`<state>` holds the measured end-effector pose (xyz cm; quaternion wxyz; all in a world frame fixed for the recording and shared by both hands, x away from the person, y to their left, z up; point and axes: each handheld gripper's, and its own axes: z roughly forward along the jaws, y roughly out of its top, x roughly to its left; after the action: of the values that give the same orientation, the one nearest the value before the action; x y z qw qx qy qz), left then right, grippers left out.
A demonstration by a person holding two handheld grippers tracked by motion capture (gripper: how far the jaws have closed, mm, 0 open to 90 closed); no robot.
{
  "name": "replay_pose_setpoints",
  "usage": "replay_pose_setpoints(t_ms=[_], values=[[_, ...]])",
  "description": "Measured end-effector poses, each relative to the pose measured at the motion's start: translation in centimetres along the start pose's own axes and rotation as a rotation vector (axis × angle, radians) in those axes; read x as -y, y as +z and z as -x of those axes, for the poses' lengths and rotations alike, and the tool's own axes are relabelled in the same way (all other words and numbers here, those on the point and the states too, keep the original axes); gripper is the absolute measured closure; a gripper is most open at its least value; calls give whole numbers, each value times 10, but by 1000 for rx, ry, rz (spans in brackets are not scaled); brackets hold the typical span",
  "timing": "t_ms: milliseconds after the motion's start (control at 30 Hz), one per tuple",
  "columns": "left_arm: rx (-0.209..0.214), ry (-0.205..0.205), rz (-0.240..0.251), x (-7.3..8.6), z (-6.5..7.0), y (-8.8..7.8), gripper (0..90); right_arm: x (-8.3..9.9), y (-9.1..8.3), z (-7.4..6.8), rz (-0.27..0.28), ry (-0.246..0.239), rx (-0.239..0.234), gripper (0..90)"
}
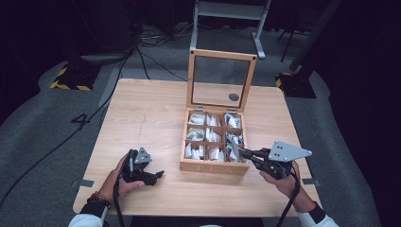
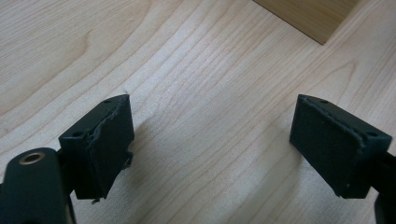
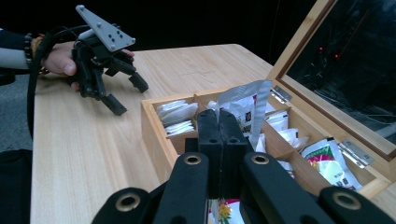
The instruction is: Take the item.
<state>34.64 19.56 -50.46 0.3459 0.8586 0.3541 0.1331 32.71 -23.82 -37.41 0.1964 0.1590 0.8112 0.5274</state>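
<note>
Pinched flat in the shut right hand-held gripper (image 3: pixel 219 122), a light, crinkly foil sachet (image 3: pixel 245 100) rises just beyond its tips; grip its sealed edge. Left hand-held gripper (image 2: pixel 212 140) gapes empty.

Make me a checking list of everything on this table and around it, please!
Surface: light wooden table, bare beside the box.
Job's things: open wooden box of packets, glass lid up; silver sachet pinched above it.
Clutter: nothing seen.
Grippers: left gripper open, resting on the table; right gripper shut on the sachet.
Cables: black cables on the floor.
Surroundings: grey floor, metal frame behind.
</note>
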Motion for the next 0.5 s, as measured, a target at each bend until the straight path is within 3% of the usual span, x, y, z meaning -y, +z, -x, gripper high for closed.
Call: replay_pose_setpoints(t_ms=[500], values=[[0,2,0,0,0,0,141,1,9,-20,-12,-17,-62,900]])
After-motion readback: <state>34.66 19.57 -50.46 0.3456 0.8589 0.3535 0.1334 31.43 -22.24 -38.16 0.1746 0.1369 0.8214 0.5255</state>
